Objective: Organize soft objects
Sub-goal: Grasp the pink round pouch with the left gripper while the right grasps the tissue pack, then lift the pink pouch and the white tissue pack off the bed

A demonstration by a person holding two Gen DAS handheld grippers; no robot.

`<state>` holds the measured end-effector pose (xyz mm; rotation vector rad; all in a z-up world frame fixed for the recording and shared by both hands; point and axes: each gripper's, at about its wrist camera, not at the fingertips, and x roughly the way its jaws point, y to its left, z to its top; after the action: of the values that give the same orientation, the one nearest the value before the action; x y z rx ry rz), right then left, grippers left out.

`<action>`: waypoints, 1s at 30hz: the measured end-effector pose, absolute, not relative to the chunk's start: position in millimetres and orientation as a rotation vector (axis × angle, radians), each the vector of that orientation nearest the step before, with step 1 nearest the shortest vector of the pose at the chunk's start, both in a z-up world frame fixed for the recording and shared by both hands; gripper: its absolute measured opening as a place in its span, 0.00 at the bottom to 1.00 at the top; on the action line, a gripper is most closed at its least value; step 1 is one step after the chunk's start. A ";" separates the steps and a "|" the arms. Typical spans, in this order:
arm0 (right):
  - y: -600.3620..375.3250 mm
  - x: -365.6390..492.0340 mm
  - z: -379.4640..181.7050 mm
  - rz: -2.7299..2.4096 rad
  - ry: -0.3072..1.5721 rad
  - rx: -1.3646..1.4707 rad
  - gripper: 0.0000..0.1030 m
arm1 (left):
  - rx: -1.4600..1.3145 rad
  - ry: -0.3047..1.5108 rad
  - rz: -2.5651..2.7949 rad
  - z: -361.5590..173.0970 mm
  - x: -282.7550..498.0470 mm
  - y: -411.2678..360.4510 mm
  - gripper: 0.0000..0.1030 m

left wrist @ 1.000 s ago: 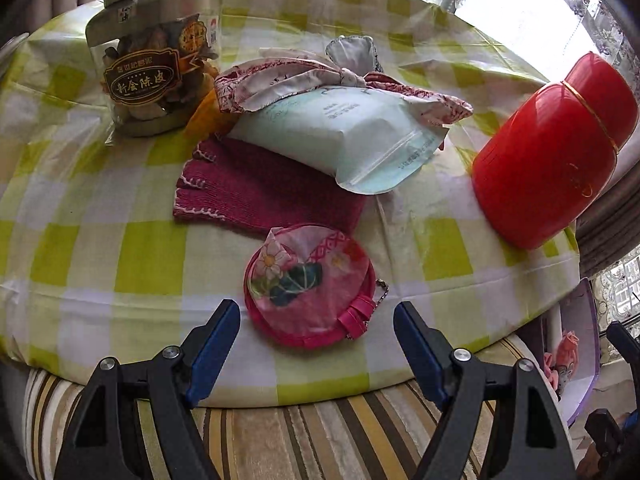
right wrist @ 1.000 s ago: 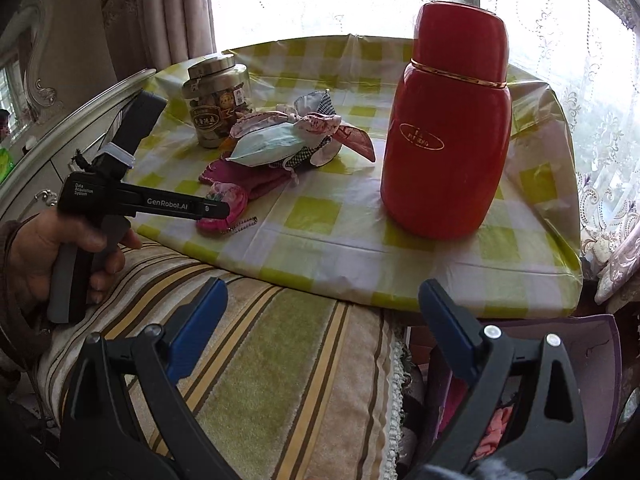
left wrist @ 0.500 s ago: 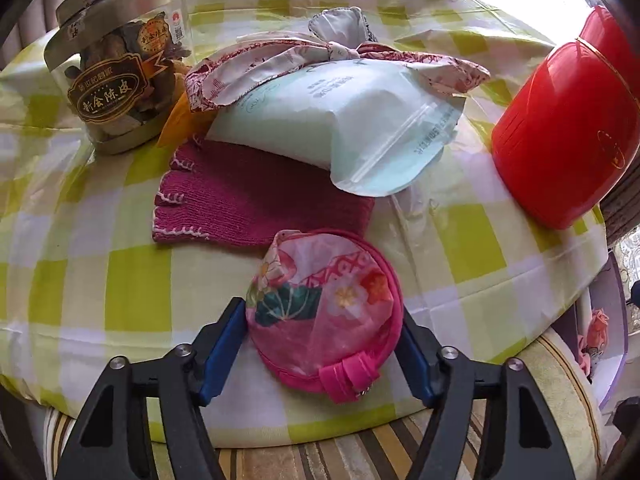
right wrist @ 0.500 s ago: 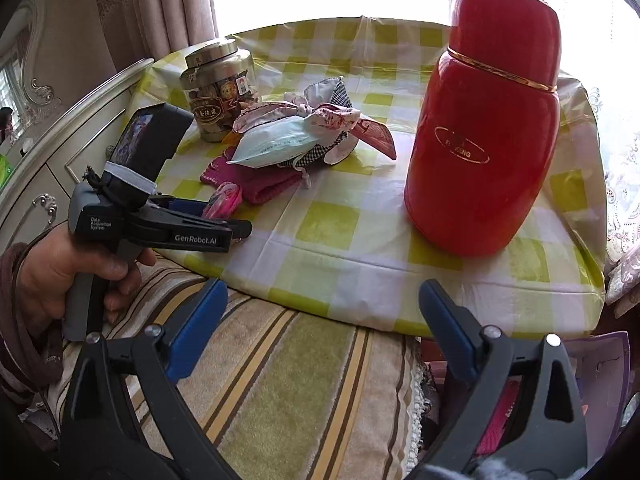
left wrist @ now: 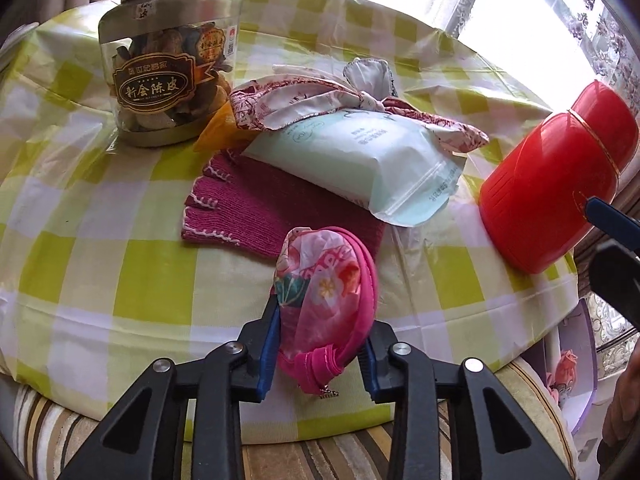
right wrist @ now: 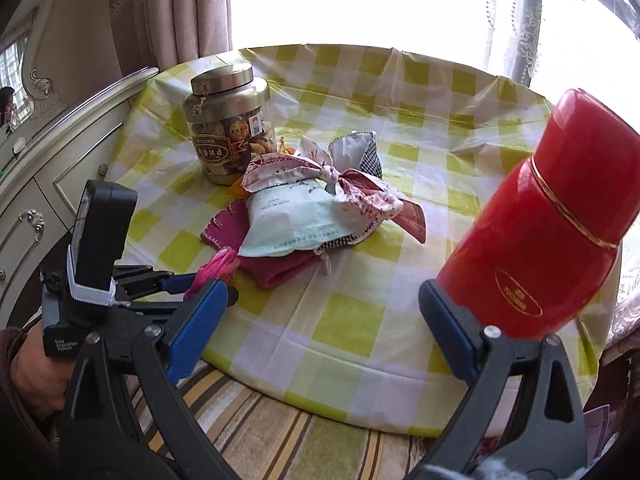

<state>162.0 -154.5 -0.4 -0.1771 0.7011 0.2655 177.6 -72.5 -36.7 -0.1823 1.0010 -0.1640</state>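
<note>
The left gripper (left wrist: 318,344) is closing right now, its jaws squeezing in on the pink pouch (left wrist: 326,300). A second ago that pouch was lying flat and round on the cloth; now it is bunching up narrow between the blue pads (left wrist: 271,350), buckling into a tall fold. So the grasp is on, I'd say, and the lift off the table (left wrist: 152,264) is the next thing.

The pouch is sitting at the near edge, just in front of the knit glove (left wrist: 240,212). Its long axis is now running away from the gripper, toward the glove and the wipes pack (left wrist: 360,164), with its strap end and zip pull hanging back between the jaws.

The right gripper (right wrist: 320,330) is hanging wide open with nothing in it, next to the red flask (right wrist: 552,220).
</note>
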 end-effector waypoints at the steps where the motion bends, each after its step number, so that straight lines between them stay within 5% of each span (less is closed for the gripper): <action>1: -150.6 166.9 1.2 0.270 0.699 -0.188 0.95 | -0.199 0.989 -0.156 -35.2 175.6 -69.5 0.27; 3: -143.0 176.5 3.4 0.274 0.696 -0.212 0.95 | -0.240 0.967 -0.141 -32.7 168.6 -57.0 0.19; 19: -68.8 264.3 -38.7 0.340 0.815 -0.592 0.95 | -0.483 0.830 -0.050 -26.9 157.7 -5.9 0.18; 30: -73.8 298.0 -75.1 0.340 0.940 -0.596 0.93 | -0.497 0.829 -0.063 -29.6 157.8 -7.2 0.18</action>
<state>298.0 -73.8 -75.1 -0.5957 0.9404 0.3402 157.8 -7.2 -29.6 -0.4972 0.8286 -0.0634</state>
